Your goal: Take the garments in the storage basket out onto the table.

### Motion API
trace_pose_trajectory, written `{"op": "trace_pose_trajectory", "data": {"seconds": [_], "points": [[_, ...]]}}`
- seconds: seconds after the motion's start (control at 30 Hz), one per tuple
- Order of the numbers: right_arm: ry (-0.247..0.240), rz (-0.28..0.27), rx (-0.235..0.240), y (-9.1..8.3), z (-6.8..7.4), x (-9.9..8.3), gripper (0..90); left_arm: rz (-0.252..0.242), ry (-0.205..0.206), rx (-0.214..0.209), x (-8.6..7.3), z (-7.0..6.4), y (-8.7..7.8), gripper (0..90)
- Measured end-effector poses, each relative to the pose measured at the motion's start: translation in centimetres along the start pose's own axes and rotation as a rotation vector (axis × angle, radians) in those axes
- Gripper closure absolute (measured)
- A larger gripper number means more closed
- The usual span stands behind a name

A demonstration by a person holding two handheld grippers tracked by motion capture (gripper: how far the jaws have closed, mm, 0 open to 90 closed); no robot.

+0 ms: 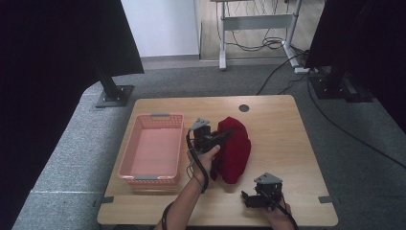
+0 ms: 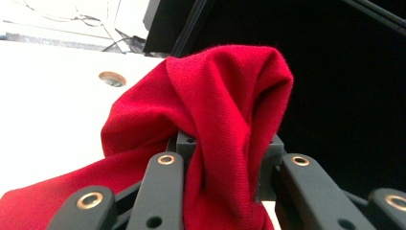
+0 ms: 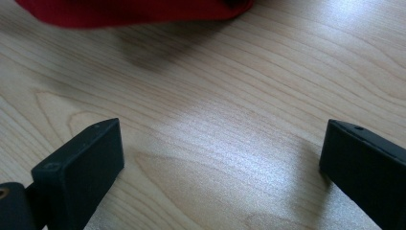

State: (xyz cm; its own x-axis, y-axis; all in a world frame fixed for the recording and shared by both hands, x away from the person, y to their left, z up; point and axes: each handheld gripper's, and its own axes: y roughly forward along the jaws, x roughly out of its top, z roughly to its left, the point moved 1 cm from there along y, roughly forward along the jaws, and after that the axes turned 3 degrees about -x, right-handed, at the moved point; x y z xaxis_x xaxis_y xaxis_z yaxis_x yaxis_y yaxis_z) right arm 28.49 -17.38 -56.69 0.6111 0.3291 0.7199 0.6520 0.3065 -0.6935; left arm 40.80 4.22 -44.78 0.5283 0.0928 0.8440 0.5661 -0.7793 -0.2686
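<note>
Right of the empty pink plastic basket (image 1: 152,151), our left gripper (image 1: 225,135) clenches the crumpled red cloth (image 1: 234,148), not yet binned; our right gripper (image 1: 248,198) idles, jaws spread.

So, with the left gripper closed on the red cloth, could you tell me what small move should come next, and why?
Probably a short lift and carry leftward toward the pink basket. The left gripper is shut on a fold of the red cloth, most of which lies on the wooden table just right of the empty basket. The right gripper rests open near the front edge, holding nothing.
</note>
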Motion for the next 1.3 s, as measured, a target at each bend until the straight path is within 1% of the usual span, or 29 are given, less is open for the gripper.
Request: {"op": "trace_pose_trajectory", "data": {"seconds": [0.17, 0.27, 0.4, 0.47, 0.57, 0.7, 0.73, 0.8, 1.0, 1.03, 1.1, 1.2, 1.23, 1.3], "points": [[0.0, 0.0, 0.0, 0.0, 0.0, 0.0, 1.0, 0.01, -0.007, 0.0, -0.6, 0.1, 0.3, 70.7], [0.0, 0.0, 0.0, 0.0, 0.0, 0.0, 1.0, 0.02, 0.004, 0.002, -0.7, 0.0, 0.5, 70.6], [0.0, 0.0, 0.0, 0.0, 0.0, 0.0, 1.0, 0.029, -0.001, 0.005, -1.3, 0.2, 0.7, 70.5], [-0.002, 0.0, 0.0, 0.0, 0.0, 0.0, 1.0, 0.042, 0.004, 0.005, -1.7, 0.3, 0.8, 70.4], [-0.001, 0.0, 0.0, 0.0, 0.0, 0.0, 1.0, 0.049, 0.002, -0.002, -2.3, 0.4, 0.9, 70.1], [-0.001, 0.001, 0.0, 0.0, 0.0, 0.0, 1.0, 0.056, 0.008, -0.004, -3.3, 0.4, 0.8, 69.7], [-0.001, 0.001, 0.0, 0.0, 0.0, 0.0, 1.0, 0.065, 0.012, -0.007, -3.5, 0.4, 0.8, 69.5], [-0.001, 0.001, 0.0, 0.0, 0.0, 0.0, 1.0, 0.061, 0.004, -0.011, -3.9, 0.4, 0.8, 69.1], [0.001, 0.002, 0.0, 0.0, 0.0, 0.0, 1.0, 0.077, 0.009, -0.022, -4.4, 0.6, 0.7, 66.9], [0.001, 0.002, 0.001, 0.0, 0.0, 0.0, 1.0, 0.085, 0.01, -0.028, -4.4, 0.7, 0.7, 65.4], [0.001, 0.002, 0.001, 0.0, 0.0, 0.0, 1.0, 0.105, 0.013, -0.033, -4.4, 0.7, 0.8, 59.6], [-0.001, 0.001, 0.0, 0.0, 0.0, 0.0, 1.0, 0.128, 0.008, -0.031, -4.4, 0.8, 1.0, 45.1], [-0.001, 0.001, 0.0, 0.0, 0.0, 0.0, 1.0, 0.134, 0.015, -0.026, -4.4, 0.7, 1.1, 40.6], [-0.001, 0.001, 0.0, 0.0, 0.0, 0.0, 1.0, 0.151, 0.031, -0.028, -4.4, 0.7, 1.1, 34.7]]}}
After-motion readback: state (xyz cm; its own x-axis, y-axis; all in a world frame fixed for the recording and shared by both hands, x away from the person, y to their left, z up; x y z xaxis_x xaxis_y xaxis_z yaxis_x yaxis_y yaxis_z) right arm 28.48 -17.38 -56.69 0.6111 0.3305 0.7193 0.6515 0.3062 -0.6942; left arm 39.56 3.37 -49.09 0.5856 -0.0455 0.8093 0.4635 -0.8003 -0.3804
